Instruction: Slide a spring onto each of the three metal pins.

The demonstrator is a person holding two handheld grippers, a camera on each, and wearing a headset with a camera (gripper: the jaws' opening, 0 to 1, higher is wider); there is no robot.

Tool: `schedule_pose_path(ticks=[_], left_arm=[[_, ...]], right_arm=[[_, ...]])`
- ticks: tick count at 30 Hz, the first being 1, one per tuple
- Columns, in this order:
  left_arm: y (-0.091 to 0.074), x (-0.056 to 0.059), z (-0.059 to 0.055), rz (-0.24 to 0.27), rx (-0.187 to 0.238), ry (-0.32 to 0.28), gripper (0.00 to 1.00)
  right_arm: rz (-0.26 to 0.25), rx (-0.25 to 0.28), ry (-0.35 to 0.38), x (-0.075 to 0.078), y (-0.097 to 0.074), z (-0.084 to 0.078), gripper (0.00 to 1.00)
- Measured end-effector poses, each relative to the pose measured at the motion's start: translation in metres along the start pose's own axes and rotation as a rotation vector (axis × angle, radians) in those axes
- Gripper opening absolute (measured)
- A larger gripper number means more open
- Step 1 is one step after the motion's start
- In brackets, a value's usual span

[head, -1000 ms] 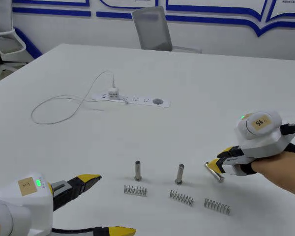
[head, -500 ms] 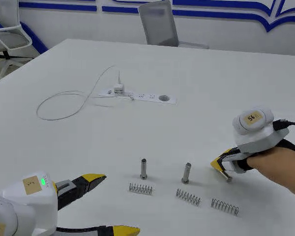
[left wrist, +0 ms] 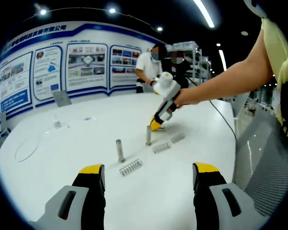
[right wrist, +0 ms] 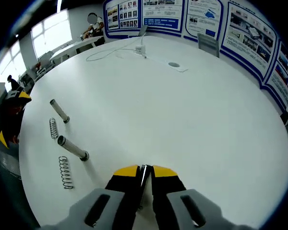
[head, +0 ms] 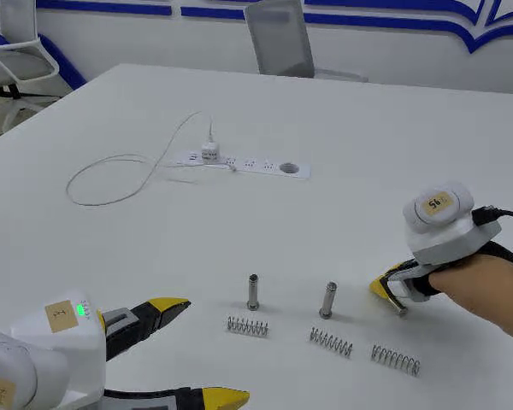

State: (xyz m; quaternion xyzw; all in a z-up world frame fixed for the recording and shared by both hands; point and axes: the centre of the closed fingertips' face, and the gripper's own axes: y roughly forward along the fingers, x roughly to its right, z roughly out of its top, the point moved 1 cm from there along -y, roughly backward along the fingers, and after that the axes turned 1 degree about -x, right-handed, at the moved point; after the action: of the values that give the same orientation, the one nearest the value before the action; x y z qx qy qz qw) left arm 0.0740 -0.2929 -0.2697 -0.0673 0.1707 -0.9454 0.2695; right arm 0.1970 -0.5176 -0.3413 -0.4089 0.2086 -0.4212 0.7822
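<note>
- My right gripper (head: 390,292) is at the right side of the table (head: 368,154). Its jaws are closed narrow on the third pin (head: 398,306). In the right gripper view I see the thin metal shaft pinched between the yellow tips.
- This pin is tilted, and its lower end is close to the table. I cannot tell if it touches.
- The left pin (head: 253,291) and the middle pin (head: 328,300) stand upright on the table, apart from each other, and both are bare.
- The three springs lie flat in a row, just on the near side of the pins: the left spring (head: 246,325), the middle spring (head: 331,342) and the right spring (head: 395,360). None of them is on a pin.
- My left gripper (head: 201,350) is at the near left. Its jaws are wide and hold nothing, and it is apart from the left spring.
- In my judgement the task is at its beginning, with zero of three springs placed. All three springs are left to be picked up and slid on, and I think the third pin also needs a stable position first.
- A power strip (head: 239,162) with its cable lies far on the table, well apart from the work.
</note>
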Motion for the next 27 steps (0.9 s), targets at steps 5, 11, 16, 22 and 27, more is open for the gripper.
schedule_pose_path(ticks=[5,11,16,22,27], left_arm=[[-0.001,-0.001,-0.001,0.004,0.001,-0.004,0.76],[-0.001,-0.001,0.0,0.004,0.003,-0.004,0.75],[-0.002,-0.002,0.001,0.006,0.004,-0.001,0.75],[-0.001,-0.002,0.004,0.006,0.009,0.005,0.74],[-0.001,0.002,0.007,-0.002,0.016,0.014,0.74]], right_arm=[[0.008,0.002,0.019,-0.001,0.0,-0.001,0.11],[0.005,0.003,0.052,0.0,0.0,-0.001,0.09],[0.0,0.012,0.061,-0.003,-0.003,-0.002,0.09],[-0.007,0.048,0.064,-0.002,-0.019,0.002,0.09],[-0.014,0.083,0.068,-0.004,-0.032,0.003,0.09]])
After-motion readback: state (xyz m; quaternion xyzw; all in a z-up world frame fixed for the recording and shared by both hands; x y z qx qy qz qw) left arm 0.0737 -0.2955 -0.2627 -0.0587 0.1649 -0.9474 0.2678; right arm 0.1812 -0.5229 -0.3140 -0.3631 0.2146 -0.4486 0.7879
